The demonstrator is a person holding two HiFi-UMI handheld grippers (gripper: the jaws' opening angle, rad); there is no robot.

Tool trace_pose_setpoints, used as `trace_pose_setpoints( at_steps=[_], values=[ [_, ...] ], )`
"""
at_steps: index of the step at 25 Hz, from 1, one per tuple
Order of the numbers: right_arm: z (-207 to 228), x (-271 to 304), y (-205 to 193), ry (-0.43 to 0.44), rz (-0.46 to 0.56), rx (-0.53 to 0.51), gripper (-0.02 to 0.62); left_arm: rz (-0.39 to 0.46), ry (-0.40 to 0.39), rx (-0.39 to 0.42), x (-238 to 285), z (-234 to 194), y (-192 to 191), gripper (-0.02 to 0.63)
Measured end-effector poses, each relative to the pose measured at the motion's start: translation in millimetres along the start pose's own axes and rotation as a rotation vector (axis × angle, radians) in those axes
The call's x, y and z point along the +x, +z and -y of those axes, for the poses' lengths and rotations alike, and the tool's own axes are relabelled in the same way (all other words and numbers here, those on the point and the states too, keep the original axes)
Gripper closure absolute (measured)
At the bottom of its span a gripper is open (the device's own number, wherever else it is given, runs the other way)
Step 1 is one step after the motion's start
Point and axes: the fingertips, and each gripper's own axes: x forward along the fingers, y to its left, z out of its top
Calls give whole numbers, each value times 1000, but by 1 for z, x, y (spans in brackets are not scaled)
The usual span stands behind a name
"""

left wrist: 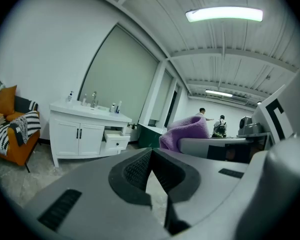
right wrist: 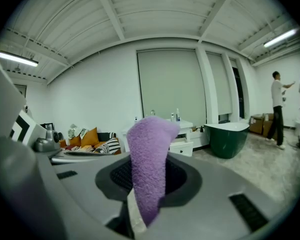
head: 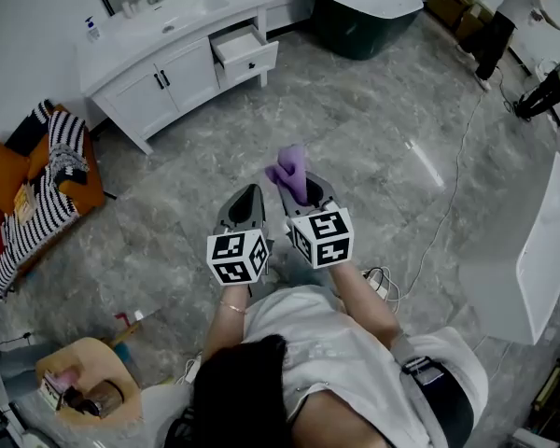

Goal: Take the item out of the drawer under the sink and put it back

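A purple cloth (head: 290,170) sticks up from my right gripper (head: 303,194), which is shut on it; in the right gripper view the cloth (right wrist: 150,149) fills the gap between the jaws of that gripper (right wrist: 145,186). My left gripper (head: 249,192) is beside it, shut and holding nothing, its pads meeting in the left gripper view (left wrist: 151,159). Both hang over the floor, well short of the white sink cabinet (head: 159,68). The cabinet's drawer (head: 246,52) stands pulled out at its right end, and shows as the open drawer (left wrist: 115,141) in the left gripper view.
A dark green bathtub (head: 364,7) stands right of the cabinet. An orange sofa with striped cushions (head: 37,185) is at the left, a white tub (head: 532,250) at the right. A cable (head: 448,194) runs over the marble floor. A person (head: 509,21) stands far back right.
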Motion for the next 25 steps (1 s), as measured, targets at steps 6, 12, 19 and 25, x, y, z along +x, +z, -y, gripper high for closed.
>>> trace_pose_setpoints(
  at_steps=[6,12,19,25],
  values=[
    [1,9,4,4,7,-24,486,11,16,0,5,-8,7,603],
    [12,31,15,25,17,-37,486,38,45,-10,25,-20,23,603],
    [34,75,21,49,-10,-34,486,15,72,-29,68,-38,27,603],
    [68,116,28,55,-45,-33,486,-4,72,-36,121,-49,42,603]
  ],
)
